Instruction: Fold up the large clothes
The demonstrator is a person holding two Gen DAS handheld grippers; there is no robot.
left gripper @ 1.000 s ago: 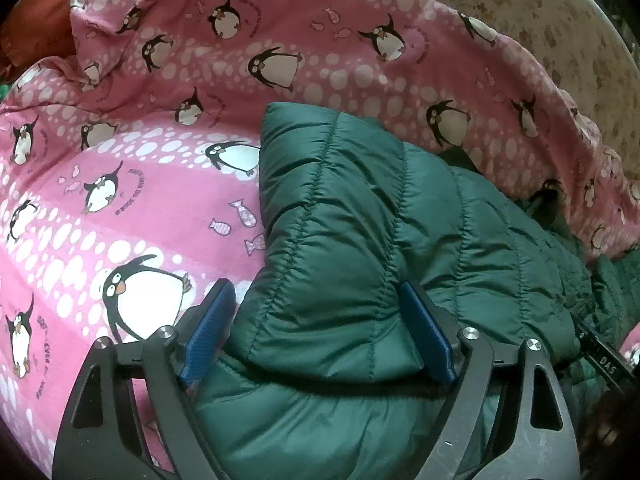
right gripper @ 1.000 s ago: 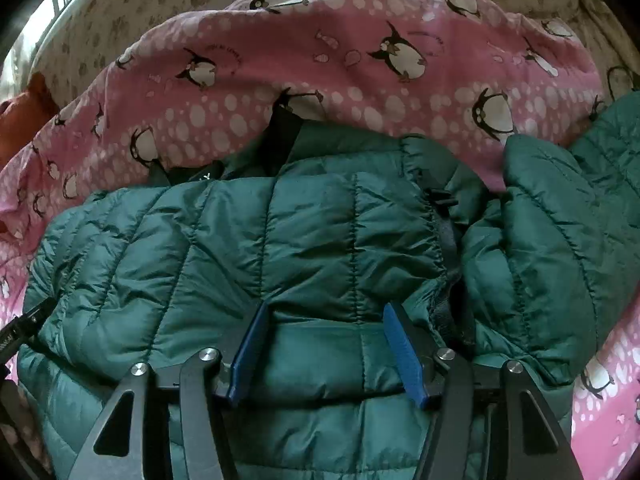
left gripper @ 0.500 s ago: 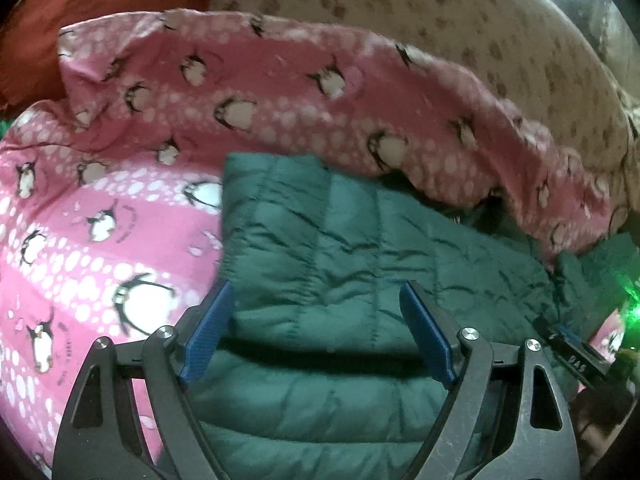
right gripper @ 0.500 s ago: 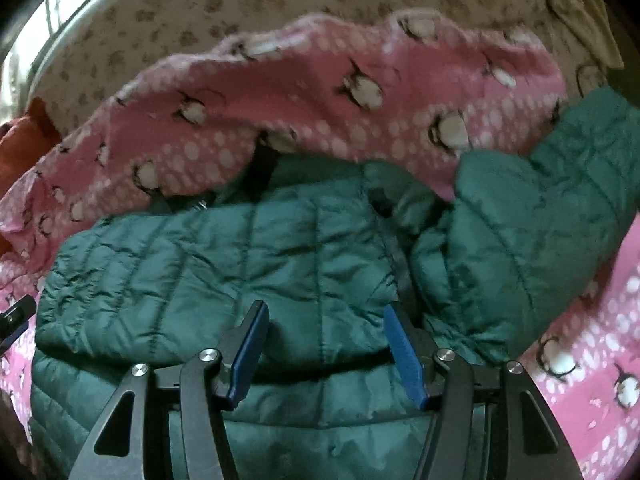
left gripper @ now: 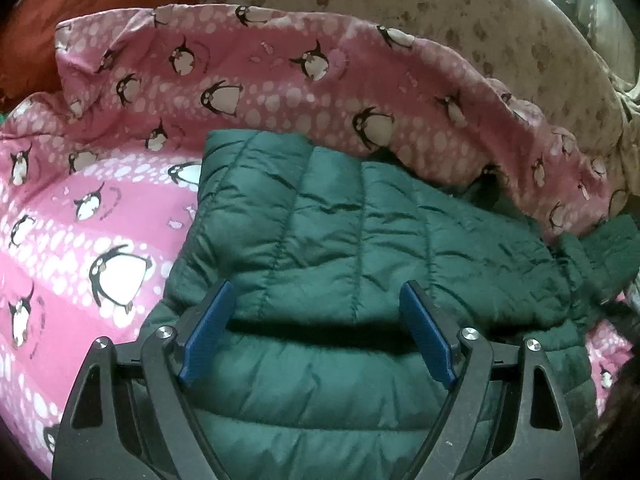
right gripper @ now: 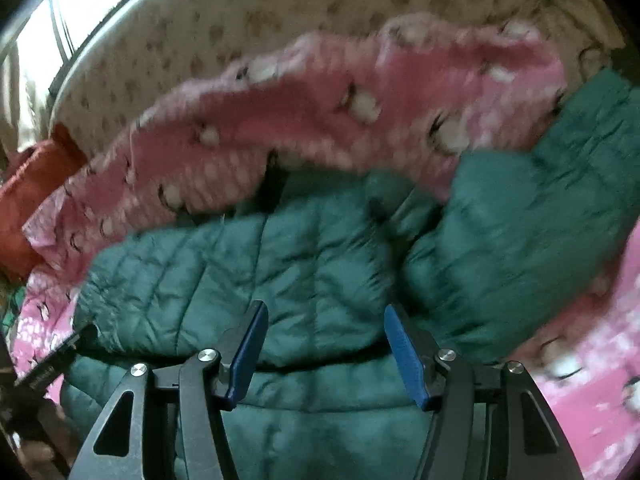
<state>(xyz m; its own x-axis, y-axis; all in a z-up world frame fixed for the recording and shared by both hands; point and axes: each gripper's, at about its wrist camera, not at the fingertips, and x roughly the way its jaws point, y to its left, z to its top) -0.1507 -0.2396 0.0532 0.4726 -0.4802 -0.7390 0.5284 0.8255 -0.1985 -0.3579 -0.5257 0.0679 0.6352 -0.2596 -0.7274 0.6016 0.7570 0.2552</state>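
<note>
Dark green quilted jacket (left gripper: 360,240) lies on a pink penguin-print blanket (left gripper: 100,240), folded over itself: an upper layer ends in a fold edge running across, just ahead of both grippers, with a lower layer showing beneath it.

Left gripper (left gripper: 316,312): jaws spread wide, blue pads (left gripper: 208,332) standing either side of the fold edge. Nothing is pinched between them; whether the pads touch the cloth cannot be told.

Right gripper (right gripper: 324,336): jaws also spread wide over the jacket, holding nothing. This view is blurred, so fine detail is lost.

From the right wrist view, a bulky part of the jacket, probably a sleeve (right gripper: 540,216), lies folded to the right of the body panel (right gripper: 248,280) and extends up to the right edge of the view.

The blanket's far edge is bunched up in a ridge behind the jacket. Beyond it, a beige sheet with brown paw prints (left gripper: 400,8). An orange-red cloth (left gripper: 80,4) sits at the far left corner. Bright window light (right gripper: 48,20) at upper left in the right wrist view.
</note>
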